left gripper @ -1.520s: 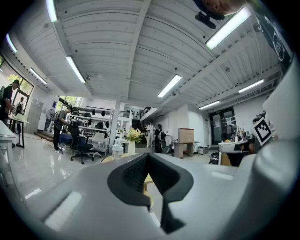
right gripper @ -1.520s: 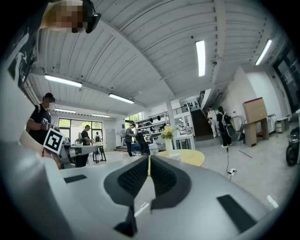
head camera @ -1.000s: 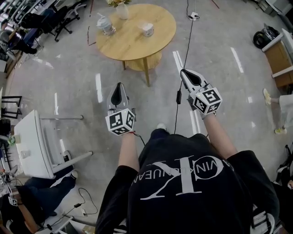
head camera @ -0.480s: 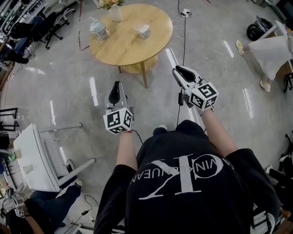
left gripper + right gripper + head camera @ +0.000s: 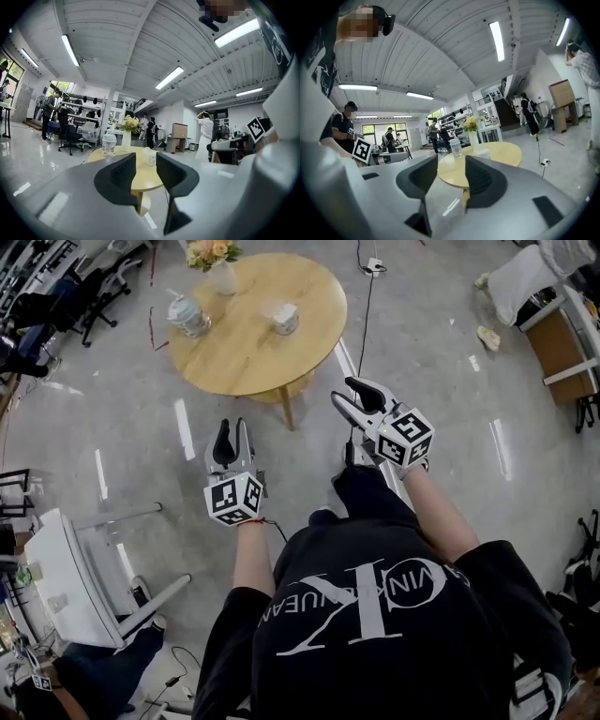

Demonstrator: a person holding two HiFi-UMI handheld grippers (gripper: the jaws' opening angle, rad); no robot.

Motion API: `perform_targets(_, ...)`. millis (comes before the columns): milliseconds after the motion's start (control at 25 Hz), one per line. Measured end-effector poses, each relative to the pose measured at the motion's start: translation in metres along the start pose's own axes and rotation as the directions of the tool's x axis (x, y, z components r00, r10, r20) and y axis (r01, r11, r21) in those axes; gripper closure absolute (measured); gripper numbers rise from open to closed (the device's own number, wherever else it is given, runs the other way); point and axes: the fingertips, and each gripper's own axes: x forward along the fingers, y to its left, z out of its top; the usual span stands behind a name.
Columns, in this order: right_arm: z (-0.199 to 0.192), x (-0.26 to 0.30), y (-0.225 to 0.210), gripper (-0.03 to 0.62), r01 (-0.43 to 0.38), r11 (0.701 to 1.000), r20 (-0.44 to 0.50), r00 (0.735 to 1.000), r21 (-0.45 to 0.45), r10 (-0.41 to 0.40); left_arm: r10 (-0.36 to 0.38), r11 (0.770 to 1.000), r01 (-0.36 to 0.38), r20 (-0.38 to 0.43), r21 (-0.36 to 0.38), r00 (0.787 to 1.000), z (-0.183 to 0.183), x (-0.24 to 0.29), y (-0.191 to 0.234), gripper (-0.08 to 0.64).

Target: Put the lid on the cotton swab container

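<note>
The left gripper (image 5: 232,425) has its jaws a little apart, with a narrow gap, and the right gripper (image 5: 348,394) has them wider. Both pairs of jaws have just been opening, and nothing is between them: through each gap only the far surface shows. Both grippers are held out in front of the person, over the bare floor (image 5: 441,362), and neither touches anything.

Beyond them stands the round wooden surface (image 5: 253,357), well apart from both grippers. On it are a clear jar (image 5: 187,315), a small white cup (image 5: 284,318) and a vase of flowers (image 5: 217,268). I judge that the cotton swab container and its lid are among the two small things, but from here I cannot tell which is which.

So the task seems not yet begun. What is left is to reach the surface, take the lid and set it on the container.
</note>
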Motion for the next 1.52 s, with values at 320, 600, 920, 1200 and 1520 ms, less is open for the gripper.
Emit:
perform_targets(320, 0.022, 0.051, -0.050, 0.442, -0.086, 0.996, -0.018, 0.996, -0.019, 0.085, 0.085, 0.996, -0.085, -0.002, -0.030, 0.996, 0.008, 0.056, 0.013, 0.439)
perform_targets(600, 0.031, 0.073, -0.083, 0.442, -0.140, 0.990, -0.045, 0.989, -0.017, 0.139, 0.123, 0.991, -0.123, -0.005, -0.044, 0.992, 0.012, 0.092, 0.004, 0.438)
perform_targets(920, 0.033, 0.093, -0.114, 0.441, -0.203, 0.979, -0.068, 0.977, -0.003, 0.203, 0.184, 0.981, -0.185, -0.012, -0.053, 0.983, 0.012, 0.118, 0.000, 0.430)
perform_targets(1200, 0.036, 0.111, -0.134, 0.441, -0.271, 0.963, -0.078, 0.959, 0.018, 0.271, 0.236, 0.970, -0.237, -0.027, -0.056, 0.971, 0.011, 0.134, -0.007, 0.422)
perform_targets(1520, 0.032, 0.122, -0.150, 0.442, -0.320, 0.947, -0.099, 0.941, 0.034, 0.322, 0.233, 0.970, -0.236, -0.048, -0.058, 0.971, 0.004, 0.155, -0.022, 0.419)
